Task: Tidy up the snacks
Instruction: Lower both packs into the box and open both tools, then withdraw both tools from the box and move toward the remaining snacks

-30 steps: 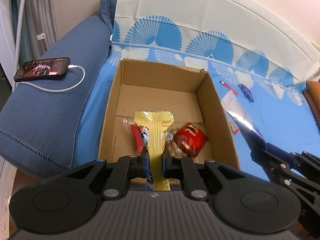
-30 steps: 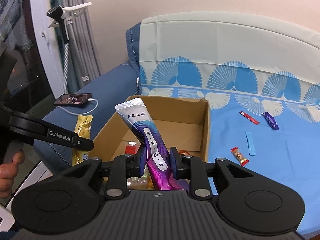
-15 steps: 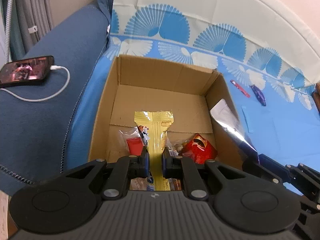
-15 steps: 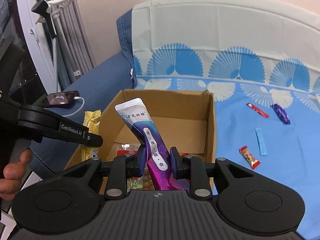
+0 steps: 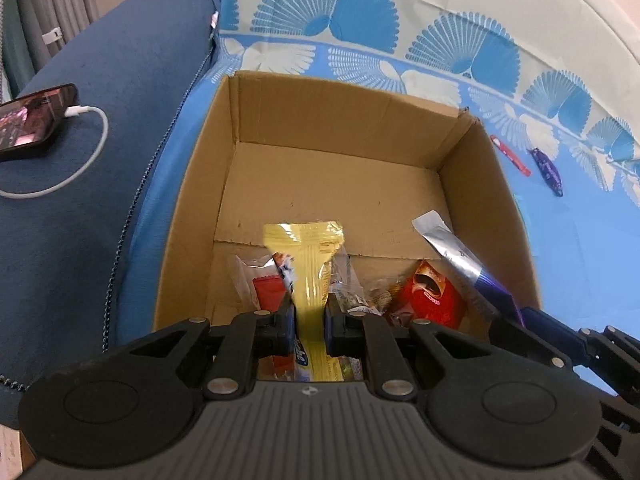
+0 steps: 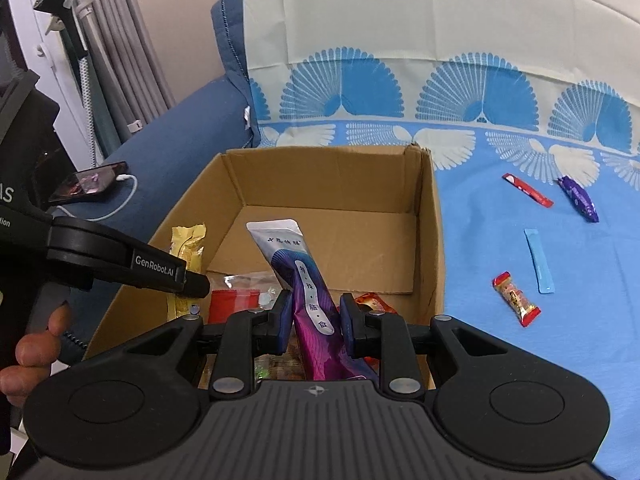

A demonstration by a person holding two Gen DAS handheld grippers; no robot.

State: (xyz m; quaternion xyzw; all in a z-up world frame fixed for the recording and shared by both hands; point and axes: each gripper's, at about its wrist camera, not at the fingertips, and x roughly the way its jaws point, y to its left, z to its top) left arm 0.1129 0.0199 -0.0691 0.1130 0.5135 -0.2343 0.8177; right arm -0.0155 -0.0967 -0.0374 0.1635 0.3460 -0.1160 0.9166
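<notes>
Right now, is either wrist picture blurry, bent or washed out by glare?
Left wrist view: strong fisheye bending, corners blacked out, glare on the yellow foil snack packet. Right wrist view: sharp; the purple-and-silver snack pouch print is readable, edges curve.

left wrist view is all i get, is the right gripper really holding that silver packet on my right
Observer: Yes. The right gripper's fingers are closed on it, and its front is purple with white print: a purple packet.
Operator: any snack outside the box that i cant see
Observer: A red-gold candy lies on the blue sheet, to the right of the cardboard box.
Operator: who has my gripper
Observer: A bare hand grips the handle of the left gripper, which holds the yellow packet.
</notes>
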